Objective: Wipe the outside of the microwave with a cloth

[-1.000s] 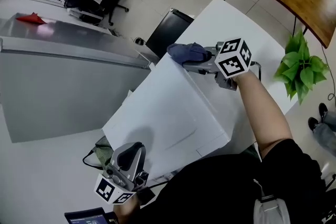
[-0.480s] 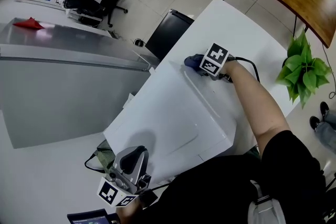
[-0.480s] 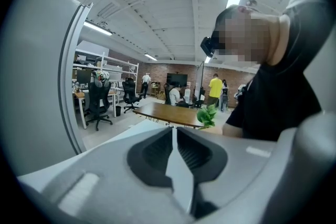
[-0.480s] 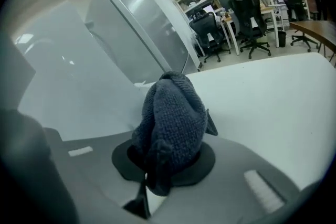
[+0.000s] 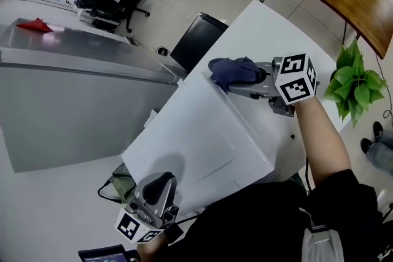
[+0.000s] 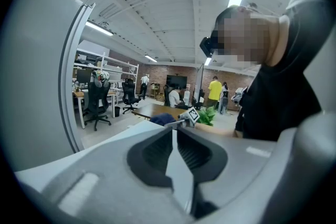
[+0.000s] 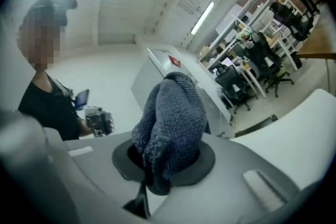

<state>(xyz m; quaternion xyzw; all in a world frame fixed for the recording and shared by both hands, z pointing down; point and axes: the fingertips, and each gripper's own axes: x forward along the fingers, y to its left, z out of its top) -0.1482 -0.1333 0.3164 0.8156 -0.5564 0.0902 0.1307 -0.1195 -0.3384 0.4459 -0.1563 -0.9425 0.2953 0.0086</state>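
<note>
Head view showed your right tool (image 5: 241, 83) pinching the blue cloth (image 5: 232, 69) at the far top edge of the white microwave (image 5: 190, 144), which stood on the white surface (image 5: 270, 27). Your left tool (image 5: 156, 186), pressed together on nothing, hung beside the microwave's near corner.

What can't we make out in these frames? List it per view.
- Head view: the microwave shows no door or controls from this steep downward angle.
- Head view: whether the cloth touches the microwave's far edge; the cloth itself covers the contact.
- Right gripper view: the surface ahead, hidden behind the cloth bunched in the right claw.
- Head view: a dark device by the left claw, cut off by the bottom edge.
</note>
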